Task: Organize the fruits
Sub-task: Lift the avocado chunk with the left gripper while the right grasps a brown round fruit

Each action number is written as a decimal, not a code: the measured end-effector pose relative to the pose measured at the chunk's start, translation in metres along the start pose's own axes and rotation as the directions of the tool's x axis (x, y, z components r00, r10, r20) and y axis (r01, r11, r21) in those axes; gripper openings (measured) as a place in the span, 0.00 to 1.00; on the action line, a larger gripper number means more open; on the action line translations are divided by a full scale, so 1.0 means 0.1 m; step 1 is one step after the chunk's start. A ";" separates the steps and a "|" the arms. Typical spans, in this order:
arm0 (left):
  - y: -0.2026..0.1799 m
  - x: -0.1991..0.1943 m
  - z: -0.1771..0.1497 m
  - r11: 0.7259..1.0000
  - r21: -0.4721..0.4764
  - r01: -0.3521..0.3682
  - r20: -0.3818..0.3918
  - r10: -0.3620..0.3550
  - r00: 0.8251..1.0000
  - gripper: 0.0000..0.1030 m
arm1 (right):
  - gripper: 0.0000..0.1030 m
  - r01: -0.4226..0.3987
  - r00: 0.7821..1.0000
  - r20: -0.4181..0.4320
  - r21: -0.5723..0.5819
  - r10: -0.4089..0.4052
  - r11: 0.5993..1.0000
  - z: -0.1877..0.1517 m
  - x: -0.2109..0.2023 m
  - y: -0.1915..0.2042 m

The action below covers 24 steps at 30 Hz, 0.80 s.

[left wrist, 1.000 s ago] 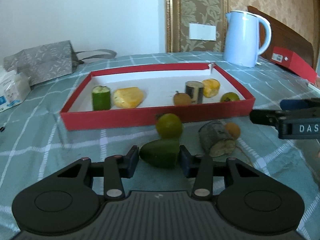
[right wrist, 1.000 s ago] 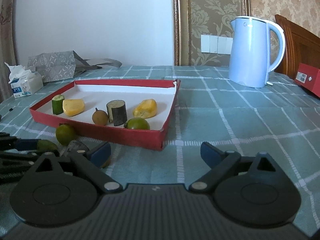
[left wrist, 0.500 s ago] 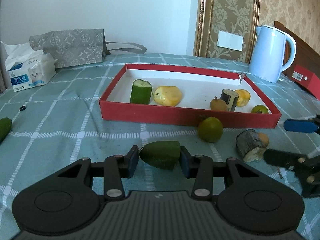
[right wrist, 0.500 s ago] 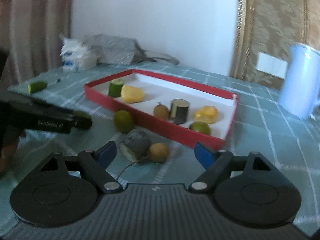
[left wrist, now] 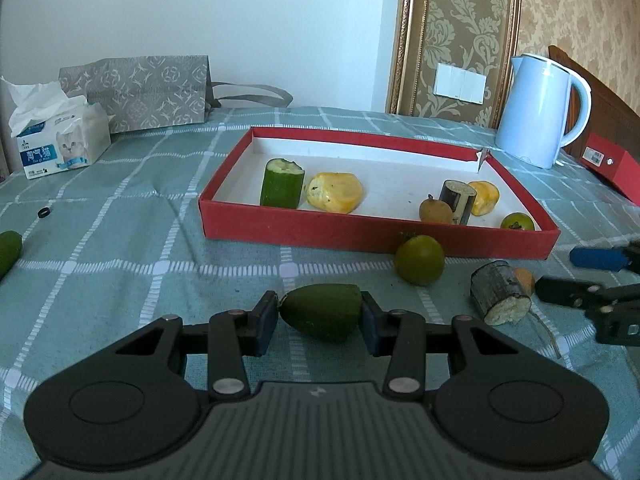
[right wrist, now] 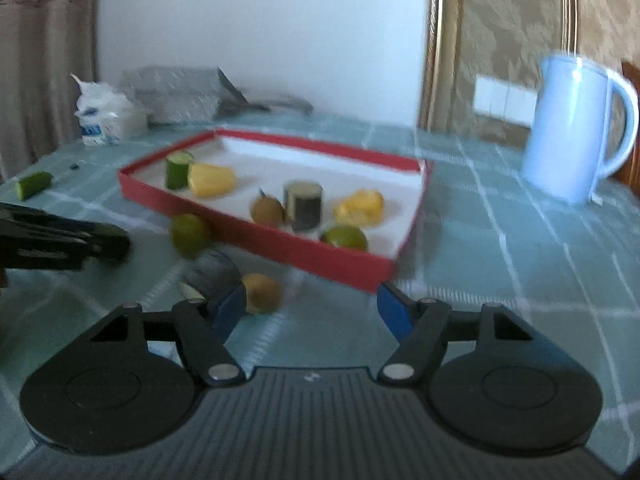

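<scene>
My left gripper is shut on a dark green cucumber end piece, held in front of the red tray. The tray holds a cucumber chunk, two yellow pieces, a brown longan, a dark cylinder piece and a green fruit. Outside the tray lie a green round fruit, a dark-skinned chunk and a small brown fruit. My right gripper is open, its left finger beside the small brown fruit.
A light blue kettle stands at the back right beside a red box. A tissue pack and a grey bag stand at the back left. Another cucumber piece lies at the left edge.
My left gripper moved left and back with the cucumber end in it. My right gripper swung left toward the loose fruits in front of the tray; its view is blurred.
</scene>
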<state>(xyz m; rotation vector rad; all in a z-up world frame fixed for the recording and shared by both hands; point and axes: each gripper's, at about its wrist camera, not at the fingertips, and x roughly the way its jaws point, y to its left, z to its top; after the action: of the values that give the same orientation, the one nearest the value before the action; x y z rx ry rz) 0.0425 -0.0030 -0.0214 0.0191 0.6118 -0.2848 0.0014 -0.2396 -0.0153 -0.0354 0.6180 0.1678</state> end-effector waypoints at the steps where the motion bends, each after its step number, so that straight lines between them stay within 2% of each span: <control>1: 0.00 0.00 0.00 1.000 -0.001 0.001 0.000 -0.001 1.000 0.41 | 0.69 -0.015 1.000 -0.017 0.007 0.015 1.000 0.00 0.03 -0.01; 3: 0.01 0.00 0.00 1.000 -0.005 0.002 -0.001 -0.002 1.000 0.41 | 0.68 -0.025 0.999 -0.041 -0.004 0.025 1.000 -0.02 0.09 0.03; 9: 0.02 0.01 0.00 1.000 -0.010 0.006 -0.002 -0.006 1.000 0.41 | 0.69 -0.015 0.999 -0.037 -0.035 0.013 0.999 0.02 0.21 0.17; 14: 0.05 0.01 0.00 0.999 -0.032 0.017 -0.008 -0.017 1.000 0.41 | 0.68 -0.078 0.997 -0.035 -0.070 0.076 0.994 0.10 0.30 0.22; 22: 0.06 0.01 0.00 0.999 -0.044 0.023 -0.010 -0.023 1.000 0.41 | 0.69 -0.140 0.989 -0.050 0.025 0.141 0.990 0.23 0.41 0.23; 24: 0.06 0.01 0.00 0.999 -0.041 0.022 -0.009 -0.022 1.000 0.41 | 0.61 -0.151 0.986 -0.062 0.068 0.155 0.986 0.26 0.45 0.21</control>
<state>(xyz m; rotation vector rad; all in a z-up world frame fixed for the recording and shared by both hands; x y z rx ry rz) 0.0449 0.0022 -0.0225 -0.0258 0.6277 -0.2936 0.0488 -0.2098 -0.0198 0.0681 0.6930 0.2969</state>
